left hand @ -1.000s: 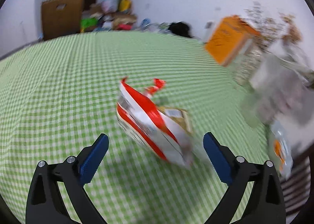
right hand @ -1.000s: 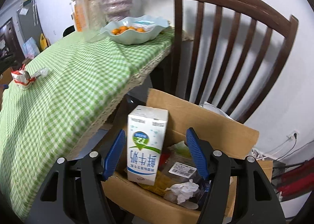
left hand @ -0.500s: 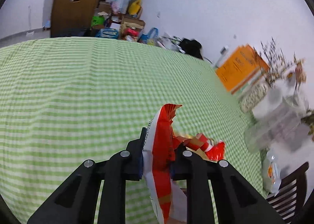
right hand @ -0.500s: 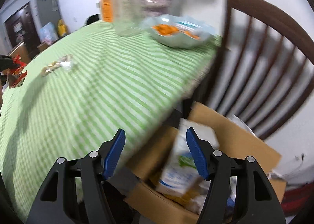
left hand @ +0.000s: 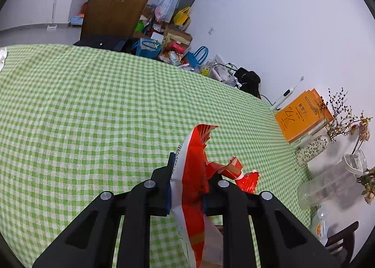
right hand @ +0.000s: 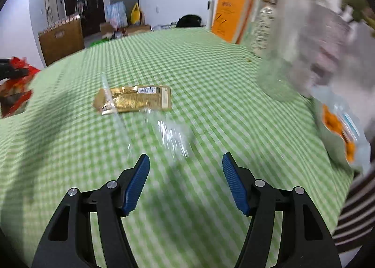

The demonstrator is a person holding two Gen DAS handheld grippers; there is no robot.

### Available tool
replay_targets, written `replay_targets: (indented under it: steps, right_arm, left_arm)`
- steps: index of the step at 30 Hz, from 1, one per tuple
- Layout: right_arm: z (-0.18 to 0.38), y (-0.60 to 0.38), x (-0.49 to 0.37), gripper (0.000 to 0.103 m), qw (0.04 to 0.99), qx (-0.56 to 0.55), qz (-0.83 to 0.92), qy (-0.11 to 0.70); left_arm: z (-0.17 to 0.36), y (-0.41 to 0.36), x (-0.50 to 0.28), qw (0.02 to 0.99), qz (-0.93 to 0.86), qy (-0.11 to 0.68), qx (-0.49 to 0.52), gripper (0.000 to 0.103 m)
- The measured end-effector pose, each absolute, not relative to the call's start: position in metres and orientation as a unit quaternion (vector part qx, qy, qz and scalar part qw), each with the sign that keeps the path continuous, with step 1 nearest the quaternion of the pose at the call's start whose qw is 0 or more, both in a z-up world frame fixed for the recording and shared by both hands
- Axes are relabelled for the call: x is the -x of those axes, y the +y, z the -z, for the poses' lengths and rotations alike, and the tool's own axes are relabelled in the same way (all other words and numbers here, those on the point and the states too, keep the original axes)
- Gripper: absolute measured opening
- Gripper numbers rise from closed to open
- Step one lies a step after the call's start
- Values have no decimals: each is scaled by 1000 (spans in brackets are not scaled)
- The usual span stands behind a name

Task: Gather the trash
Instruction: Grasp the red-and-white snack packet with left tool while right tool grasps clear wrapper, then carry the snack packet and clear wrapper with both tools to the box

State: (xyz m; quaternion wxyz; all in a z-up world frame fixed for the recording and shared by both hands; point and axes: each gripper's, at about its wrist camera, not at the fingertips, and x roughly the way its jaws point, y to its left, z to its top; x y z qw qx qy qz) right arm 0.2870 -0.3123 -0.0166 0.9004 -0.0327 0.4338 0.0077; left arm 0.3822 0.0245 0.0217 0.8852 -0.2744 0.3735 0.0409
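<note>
Red-and-white snack wrapper [left hand: 195, 174] is clamped in the left gripper [left hand: 187, 181] above a green checked tablecloth [left hand: 82, 115].

Its jaws, which have just been closing, are pressed on the crumpled wrapper, which is lifted clear of the cloth. The right gripper [right hand: 185, 174] is held open with nothing between its blue pads [right hand: 138, 181]; just beyond it a clear plastic film [right hand: 173, 136] is seen on the cloth, then a gold sachet [right hand: 133, 100]. Farther off, glass jars [right hand: 302, 40] and an orange book [right hand: 234, 14] are ranged along the wall.
</note>
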Motion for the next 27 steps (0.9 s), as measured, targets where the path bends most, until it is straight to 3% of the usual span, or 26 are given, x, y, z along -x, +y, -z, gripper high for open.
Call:
replay_targets:
  steps: [4,5,6,12,27]
  right_arm:
    - [30,-307,-320,61,893,26,-2,449]
    - [35,-305,-327,54,891,26,-2,454]
    - [38,-303,-330,41,888,25,-5,460]
    - [23,-295,-313,39,894,22,-24,447]
    - [-44,-381,-153,39,921,-28,75,380]
  left_arm:
    - [-10,24,-390,876,-26,391,282,15]
    - [-9,22,-391,876,-20,390,283,15]
    - [-9,21,-391,877,-18,389,281,15]
    - [-4,15,-395,878,-18,392,273,15]
    - [-26,-63,-380,907,44,377,181,15]
